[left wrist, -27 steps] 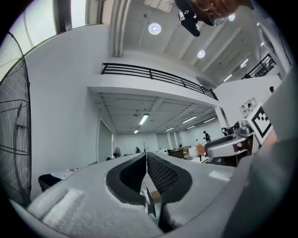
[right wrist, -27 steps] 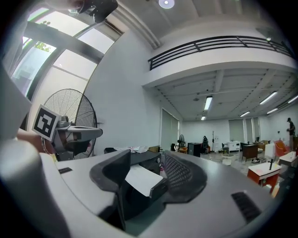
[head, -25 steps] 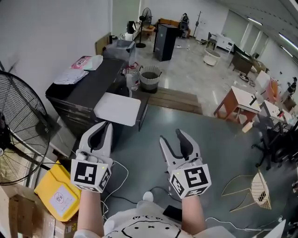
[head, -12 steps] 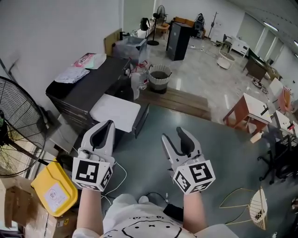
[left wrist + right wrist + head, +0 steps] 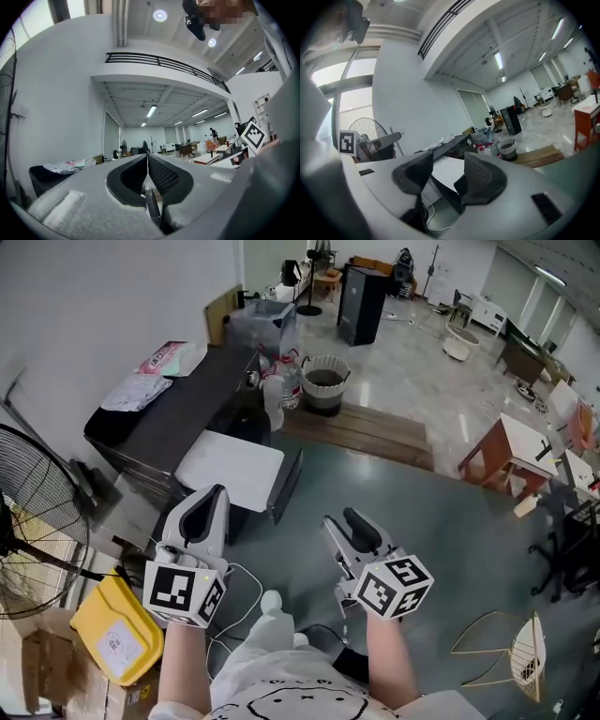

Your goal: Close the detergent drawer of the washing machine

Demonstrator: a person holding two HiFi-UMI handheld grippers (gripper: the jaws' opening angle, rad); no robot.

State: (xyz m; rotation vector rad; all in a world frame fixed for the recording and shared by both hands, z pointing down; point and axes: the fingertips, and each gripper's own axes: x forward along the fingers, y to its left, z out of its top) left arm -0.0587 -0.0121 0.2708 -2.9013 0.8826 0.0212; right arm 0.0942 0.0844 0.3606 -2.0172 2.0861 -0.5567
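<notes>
The washing machine (image 5: pixel 232 468) shows from above as a white top against the wall, ahead and left of my hands. A dark panel (image 5: pixel 286 486) juts from its front right; I cannot tell if it is the drawer or the door. My left gripper (image 5: pixel 214 495) hovers just short of the machine's near edge, jaws shut and empty, as the left gripper (image 5: pixel 146 157) view confirms. My right gripper (image 5: pixel 345 521) is to the right over the grey floor. Its jaws have just been closing but still stand apart with nothing between them. Past the right gripper (image 5: pixel 447 164), the white top (image 5: pixel 449 172) and dark panel (image 5: pixel 446 196) lie ahead.
A standing fan (image 5: pixel 37 521) and a yellow canister (image 5: pixel 112 629) are at the left. A black cabinet (image 5: pixel 169 413) runs along the wall behind the machine, with a bin (image 5: pixel 325 382) and wooden boards (image 5: pixel 361 427) beyond. White cables (image 5: pixel 239 592) trail on the floor by my feet.
Both grippers have come closer to the machine and lower. The right gripper has rolled, tilting its marker cube, and its jaws stand narrower than before.
</notes>
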